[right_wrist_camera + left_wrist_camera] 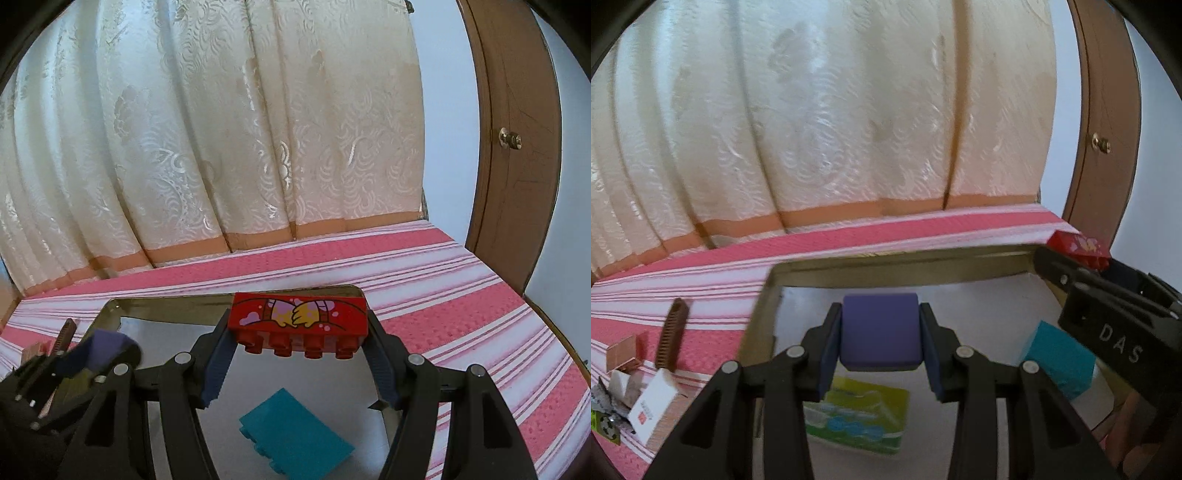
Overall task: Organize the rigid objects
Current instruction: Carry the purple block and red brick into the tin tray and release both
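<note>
I have the left gripper [881, 334] clamped on a purple block [880, 330], both pads pressed flat against its sides, and it hangs over the tray [886, 258]. Below that gripper, on the tray's white floor, lies a green card [862, 417]; to its right sits a teal brick [1058, 363]. Farther right and ahead, my right gripper [299, 332] comes into the left camera's view. It grips a red brick [299, 314] by its two ends, studs facing the camera, printed side up. The red brick hangs at the tray's far rim. Under the right gripper, nearer to me, the teal brick lies tilted on the tray floor.

Left of the left gripper, outside the tray on the striped pink cloth [683, 266], I see a brown comb [672, 338], a small copper box [624, 349] and a white box [652, 410] among some clutter. A cream curtain [812, 110] hangs beyond both grippers, and a brown door [517, 147] stands off to the right.
</note>
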`<state>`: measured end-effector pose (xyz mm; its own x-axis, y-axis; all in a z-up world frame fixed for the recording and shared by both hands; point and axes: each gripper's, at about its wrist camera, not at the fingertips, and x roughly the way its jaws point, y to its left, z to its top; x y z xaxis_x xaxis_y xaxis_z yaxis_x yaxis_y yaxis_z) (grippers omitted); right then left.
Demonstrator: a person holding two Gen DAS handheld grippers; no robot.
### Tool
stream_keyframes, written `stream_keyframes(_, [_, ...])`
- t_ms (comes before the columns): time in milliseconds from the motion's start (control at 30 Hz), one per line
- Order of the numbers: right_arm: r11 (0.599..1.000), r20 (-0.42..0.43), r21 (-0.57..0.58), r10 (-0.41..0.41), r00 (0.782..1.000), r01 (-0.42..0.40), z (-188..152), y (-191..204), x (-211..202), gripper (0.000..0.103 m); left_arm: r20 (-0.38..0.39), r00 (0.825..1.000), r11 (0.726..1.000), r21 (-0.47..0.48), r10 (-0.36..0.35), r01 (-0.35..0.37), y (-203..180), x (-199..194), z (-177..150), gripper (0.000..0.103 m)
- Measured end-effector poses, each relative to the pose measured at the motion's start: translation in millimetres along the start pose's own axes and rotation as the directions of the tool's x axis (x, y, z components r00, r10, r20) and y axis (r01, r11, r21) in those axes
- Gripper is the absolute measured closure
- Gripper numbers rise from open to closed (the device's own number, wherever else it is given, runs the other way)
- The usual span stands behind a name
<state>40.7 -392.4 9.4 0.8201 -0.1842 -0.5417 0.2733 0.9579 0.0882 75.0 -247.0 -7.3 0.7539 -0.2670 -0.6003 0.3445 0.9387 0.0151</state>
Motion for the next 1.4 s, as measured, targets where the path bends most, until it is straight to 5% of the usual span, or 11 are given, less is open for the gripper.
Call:
stream_keyframes(500, [0.999,-0.080,0.000,-0.037,0.996,0.037,-3.5,2.0,9.8,0.035,-0.062,0.997,0.998,0.060,0.041,-0.037,-21.1,8.0,-8.8,0.063])
stream_keyframes(567, [1.000,-0.066,0.013,-0.022,0.998,0.023,-3.4,1.8,8.2,0.034,-0.037,0.998,0.997,0.065,0.048,-0.046,-22.5,2.9,-9.0,0.044])
stream_keyframes(633, [1.000,-0.058,0.021,-0.019,0.998,0.020,-3.6,1.0,7.2,0.030,0.009,0.998,0.996,0.074,0.057,-0.058,-24.9,-5.7,-8.5,0.002])
stream_keyframes(667, [0.999,-0.052,0.026,-0.020,0.998,0.021,-3.7,0.7,6.4,0.026,0.038,0.997,0.995,0.080,0.060,-0.063,-26.5,-10.9,-9.0,0.001])
stream_keyframes(867, [0.999,-0.024,0.039,-0.032,0.999,0.033,-3.4,-0.2,1.7,0.022,0.065,0.995,0.987,0.137,0.079,-0.087,-32.8,-13.9,-11.5,0.000])
stream_keyframes(1133, [0.995,0.052,0.100,0.000,0.999,-0.005,-4.5,-9.5,-10.3,0.022,0.101,0.992,0.993,0.086,0.078,-0.087,-15.7,-23.4,-15.0,0.000])
stream_keyframes(1400, [0.999,0.112,0.031,0.013,0.994,-0.017,-13.2,8.1,-18.0,0.022,0.149,0.979,0.984,0.085,0.142,-0.156,4.8,-38.6,-22.9,0.000])
